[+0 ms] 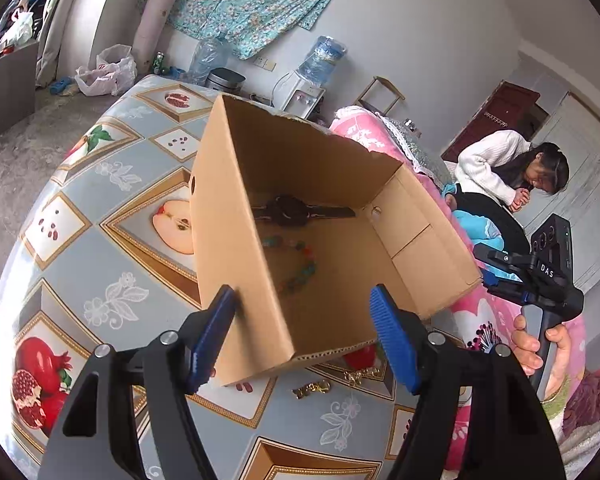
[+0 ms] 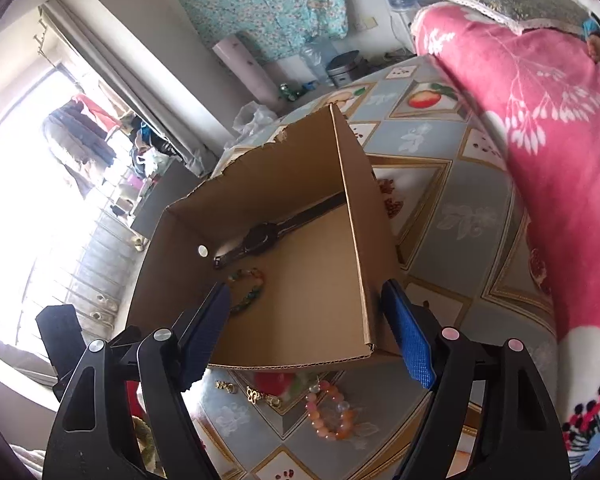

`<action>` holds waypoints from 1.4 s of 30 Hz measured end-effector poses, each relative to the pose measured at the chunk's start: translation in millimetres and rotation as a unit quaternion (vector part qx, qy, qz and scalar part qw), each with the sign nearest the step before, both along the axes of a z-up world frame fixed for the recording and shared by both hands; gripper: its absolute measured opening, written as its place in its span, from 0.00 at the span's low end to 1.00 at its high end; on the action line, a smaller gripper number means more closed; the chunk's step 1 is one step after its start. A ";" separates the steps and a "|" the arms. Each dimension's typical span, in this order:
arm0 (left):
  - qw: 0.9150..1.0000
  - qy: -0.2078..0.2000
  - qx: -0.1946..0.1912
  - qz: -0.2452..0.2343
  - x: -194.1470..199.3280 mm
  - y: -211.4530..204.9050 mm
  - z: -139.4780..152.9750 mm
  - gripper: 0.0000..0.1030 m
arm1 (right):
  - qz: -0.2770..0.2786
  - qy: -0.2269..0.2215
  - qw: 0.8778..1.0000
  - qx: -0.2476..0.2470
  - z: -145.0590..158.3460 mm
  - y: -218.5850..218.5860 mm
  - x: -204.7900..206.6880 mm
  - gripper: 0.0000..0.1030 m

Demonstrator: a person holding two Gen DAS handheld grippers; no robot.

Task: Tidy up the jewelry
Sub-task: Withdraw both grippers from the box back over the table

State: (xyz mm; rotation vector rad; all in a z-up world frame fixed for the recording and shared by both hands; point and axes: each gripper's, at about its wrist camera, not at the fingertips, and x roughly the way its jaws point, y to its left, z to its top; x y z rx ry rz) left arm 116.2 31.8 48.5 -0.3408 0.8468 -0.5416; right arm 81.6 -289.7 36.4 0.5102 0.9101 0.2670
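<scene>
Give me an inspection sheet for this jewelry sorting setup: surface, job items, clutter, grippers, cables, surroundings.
Surface: table under a fruit-print cloth.
Job's things: open cardboard box holding a dark watch and a multicoloured bead bracelet; on the cloth in front of it lie a pink bead bracelet and gold pieces.
Clutter: nothing seen on the table.
Grippers: left gripper open, empty, astride the box's near corner; right gripper open, empty, at the box's front edge.
Cables: a thin cord by the water dispenser.
Surroundings: pink floral blanket, hanging floral cloth, plastic bags, a seated person.
</scene>
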 end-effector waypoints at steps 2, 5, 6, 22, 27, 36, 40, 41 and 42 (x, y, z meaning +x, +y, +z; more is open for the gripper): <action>1.000 -0.006 0.006 0.000 2.7 -0.7 1.9 0.65 | -0.005 0.003 1.000 -0.005 2.2 2.0 -0.8 0.72; 1.000 -0.016 0.018 0.002 5.0 -2.8 2.1 0.65 | -0.009 0.002 1.000 -0.010 0.7 0.7 -0.3 0.72; 1.000 -0.019 0.022 0.003 6.8 -2.7 0.8 0.65 | -0.010 0.001 1.000 -0.008 0.9 0.0 -1.5 0.72; 0.999 -0.030 0.032 0.028 28.3 -3.5 -1.6 0.65 | -0.019 -0.004 1.000 -0.017 2.1 5.4 1.8 0.73; 0.998 -0.043 0.041 0.031 22.7 -5.8 -1.3 0.65 | -0.015 -0.010 1.000 -0.022 2.2 6.2 -1.1 0.72; 0.991 -0.093 0.085 0.052 -31.0 12.4 23.0 0.75 | -0.027 -0.067 0.993 -0.092 28.1 2.3 -55.5 0.72; 0.990 -0.088 0.110 0.014 -72.4 18.0 20.6 0.83 | -0.008 -0.063 0.992 -0.107 22.4 7.0 -86.3 0.72; 0.990 -0.081 0.116 0.005 -79.2 16.9 16.7 0.85 | 0.003 -0.057 0.993 -0.105 17.6 11.9 -94.9 0.72; 0.990 -0.071 0.123 -0.002 -85.3 14.6 10.5 0.87 | 0.012 -0.051 0.993 -0.105 11.8 17.4 -101.0 0.72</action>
